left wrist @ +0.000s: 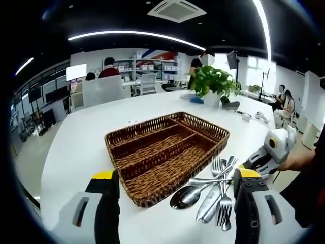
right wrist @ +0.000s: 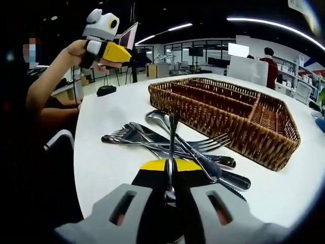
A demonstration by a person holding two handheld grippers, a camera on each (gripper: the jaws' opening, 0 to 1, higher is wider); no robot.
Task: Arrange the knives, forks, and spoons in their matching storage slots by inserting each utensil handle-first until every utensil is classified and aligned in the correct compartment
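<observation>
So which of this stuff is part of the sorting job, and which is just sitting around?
Part of the job:
- wicker tray
- pile of cutlery
- one utensil clamped in the right gripper

Just sitting around:
- potted plant
- computer mouse

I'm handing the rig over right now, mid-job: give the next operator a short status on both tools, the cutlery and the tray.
Right tool: shut on a utensil, whose thin handle rises between its jaws; which kind is unclear.
Left tool: open, holding nothing, hovering over the table's near edge in front of the wicker tray.
Cutlery pile: forks, spoons and knives crossed in a heap on the table beside the tray.
Done: nothing sorted yet; the tray's compartments are empty.
Left: slot the held utensil handle-first, then sort the rest of the pile by type.
</observation>
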